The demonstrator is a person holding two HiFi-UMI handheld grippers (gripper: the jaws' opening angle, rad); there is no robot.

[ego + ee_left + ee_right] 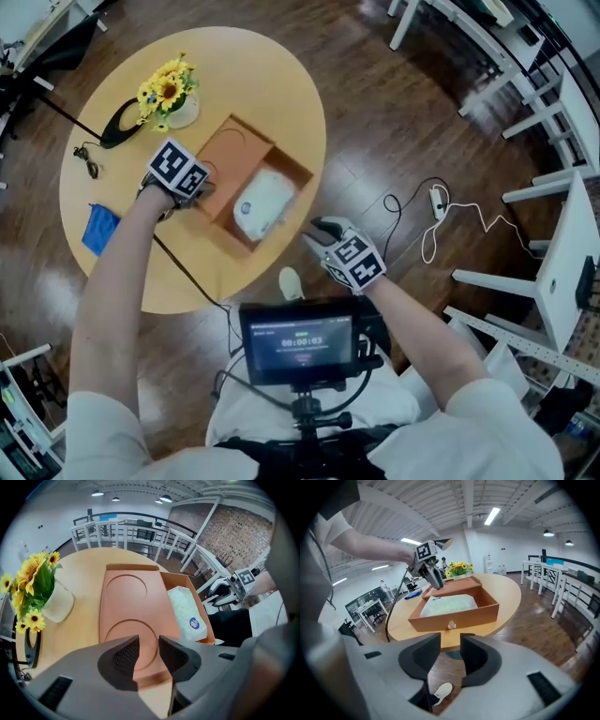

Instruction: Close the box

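Note:
A brown cardboard box [298, 171] stands open on the round wooden table [281, 75], with a white pouch [262, 204] inside. Its lid [239, 150] lies folded back flat towards the far left. My left gripper [204, 191] sits at the lid's near edge. In the left gripper view its jaws stand open [149, 656], with the lid [131, 616] showing through the gap. My right gripper [322, 228] hovers off the table's edge, just in front of the box. It is open [451, 656] and empty, facing the box's front wall [459, 616].
A pot of sunflowers [169, 94] and a black object [117, 124] stand behind the box; a blue cloth [98, 230] lies at the table's left. White tables [553, 225] and a cable with a power strip [438, 200] are on the floor to the right.

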